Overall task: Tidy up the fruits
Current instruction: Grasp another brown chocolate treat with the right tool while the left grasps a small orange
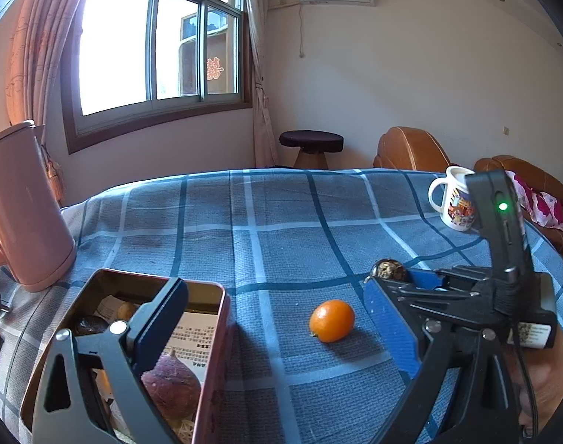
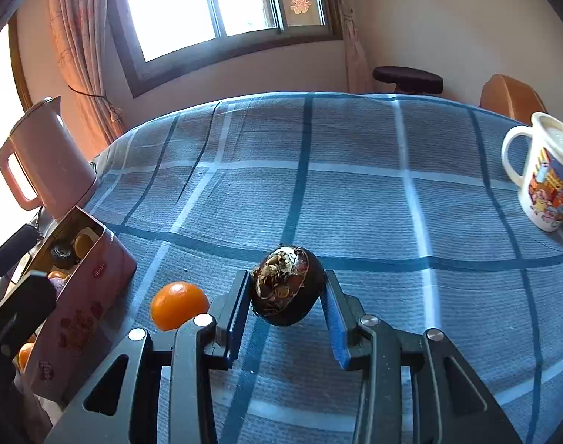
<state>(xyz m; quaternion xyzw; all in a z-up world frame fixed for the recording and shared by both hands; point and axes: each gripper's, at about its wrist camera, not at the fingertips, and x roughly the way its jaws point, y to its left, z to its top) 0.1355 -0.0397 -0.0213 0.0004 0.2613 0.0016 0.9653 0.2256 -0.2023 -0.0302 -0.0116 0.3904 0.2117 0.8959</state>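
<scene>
Pick-up step: right gripper pinching dark fruit on cloth — lift, carry to tin. Left gripper wide open, empty — orange next.

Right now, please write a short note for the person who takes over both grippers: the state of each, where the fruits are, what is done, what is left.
Left gripper: jaws open, holding nothing, over the tin box edge.
Right gripper: jaws around the dark fruit, pads at its sides; it is on the blue cloth.
Done: several fruits lie in the tin box.
Left: dark fruit and the small orange on the cloth beside the box.
</scene>
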